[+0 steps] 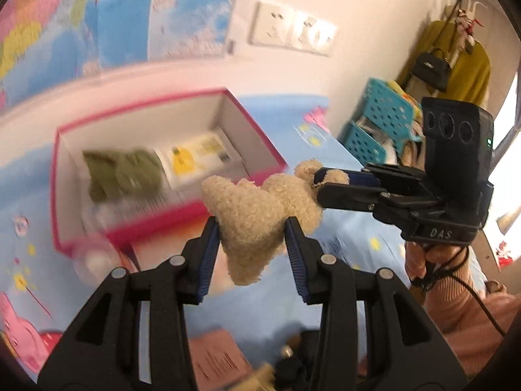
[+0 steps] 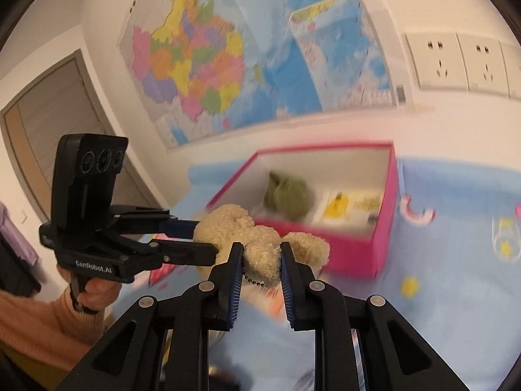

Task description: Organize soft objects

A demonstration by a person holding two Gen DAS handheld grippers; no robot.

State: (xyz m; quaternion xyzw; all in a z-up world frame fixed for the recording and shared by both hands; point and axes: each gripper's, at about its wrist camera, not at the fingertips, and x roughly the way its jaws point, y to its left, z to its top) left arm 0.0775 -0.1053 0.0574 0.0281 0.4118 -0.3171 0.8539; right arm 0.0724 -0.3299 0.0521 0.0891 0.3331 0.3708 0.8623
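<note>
The left wrist view is taken from just behind the left tool point(image 1: 252, 238), whose fingers fill the lower centre of the frame; the right tool point(image 1: 317, 181) is seen entering from the right. The right wrist view is taken from behind the right tool point(image 2: 260, 255), with the left tool point(image 2: 208, 238) entering from the left. Both views are held very close to the beige plush toy point(image 1: 260, 208) point(image 2: 260, 254). The pink box point(image 1: 247, 179) point(image 2: 384, 238), wall map point(image 1: 97, 16) point(image 2: 244, 49) and sockets point(image 1: 293, 29) point(image 2: 456, 62) are shared by both.
</note>
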